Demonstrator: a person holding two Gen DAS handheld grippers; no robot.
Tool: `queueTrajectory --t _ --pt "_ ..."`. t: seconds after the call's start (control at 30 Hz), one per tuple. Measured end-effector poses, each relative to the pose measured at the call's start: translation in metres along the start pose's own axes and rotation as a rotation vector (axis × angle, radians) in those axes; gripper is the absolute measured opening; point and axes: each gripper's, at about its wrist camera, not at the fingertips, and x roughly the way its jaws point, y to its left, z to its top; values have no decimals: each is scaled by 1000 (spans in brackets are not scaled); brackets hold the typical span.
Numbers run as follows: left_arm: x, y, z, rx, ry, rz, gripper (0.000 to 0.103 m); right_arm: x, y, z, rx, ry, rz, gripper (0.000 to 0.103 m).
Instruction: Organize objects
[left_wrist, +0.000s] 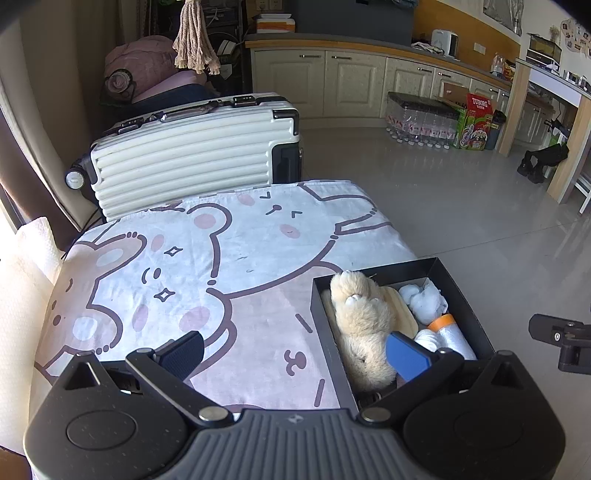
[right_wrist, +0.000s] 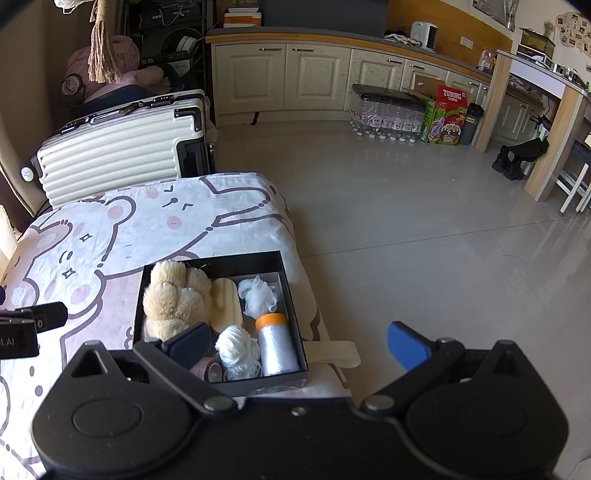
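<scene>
On the cartoon-bear cloth (left_wrist: 207, 258) that covers the surface, seen from the left wrist, a black box (left_wrist: 320, 332) sits at the near right corner. It holds a tan plush toy (left_wrist: 364, 325) along its left side, a cream-coloured flat piece (left_wrist: 400, 314) beside that, a white mesh puff (left_wrist: 424, 299) at the far right, and a clear roll with an orange cap (left_wrist: 452, 334) nearer the camera. The left gripper (left_wrist: 295, 354) is spread wide with nothing between its fingers: the dark finger hangs over bare cloth, and the blue one over the near end of the box. Part of the right gripper (left_wrist: 561, 339) shows at the right edge. A white ribbed suitcase (left_wrist: 192, 155) lies on its side beyond the cloth.

From the right wrist, the same black box (right_wrist: 288, 295) appears whole, at the right edge of the cloth (right_wrist: 92, 240). Inside are the plush toy (right_wrist: 173, 299), the cream piece (right_wrist: 227, 304), the mesh puff (right_wrist: 258, 295), the orange-capped roll (right_wrist: 275, 343), a white ball of yarn (right_wrist: 236, 350) and a small tape roll (right_wrist: 212, 369) at the near wall. The right gripper (right_wrist: 295, 343) is fully released and holds nothing: its dark finger stands over the near left part of the box, and its blue finger is out over the tiled floor (right_wrist: 424, 229). The left gripper (right_wrist: 33, 325) pokes in at the left edge. The suitcase (right_wrist: 118, 155) stands behind.
</scene>
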Motion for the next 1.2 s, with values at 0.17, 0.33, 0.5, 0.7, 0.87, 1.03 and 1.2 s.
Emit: queueTrajectory --t 0.17,0.33,0.5,0.7,0.87,1.03,1.2 --pt "0 2 0 -2 0 2 103 0 0 0 1 0 1 103" --pt "0 3 0 -3 1 4 103 0 0 0 3 2 5 103" --pt "0 4 0 -2 2 1 103 0 2 1 14 4 13 103" --pt "0 4 -1 -2 3 3 103 0 3 1 12 6 15 103" --pt "1 4 -1 -1 3 4 103 1 4 0 11 7 16 103" --pt "0 4 -1 -1 3 4 103 1 4 -1 10 8 17 103" --pt "1 4 -1 -1 4 5 103 2 4 -1 10 8 19 103"
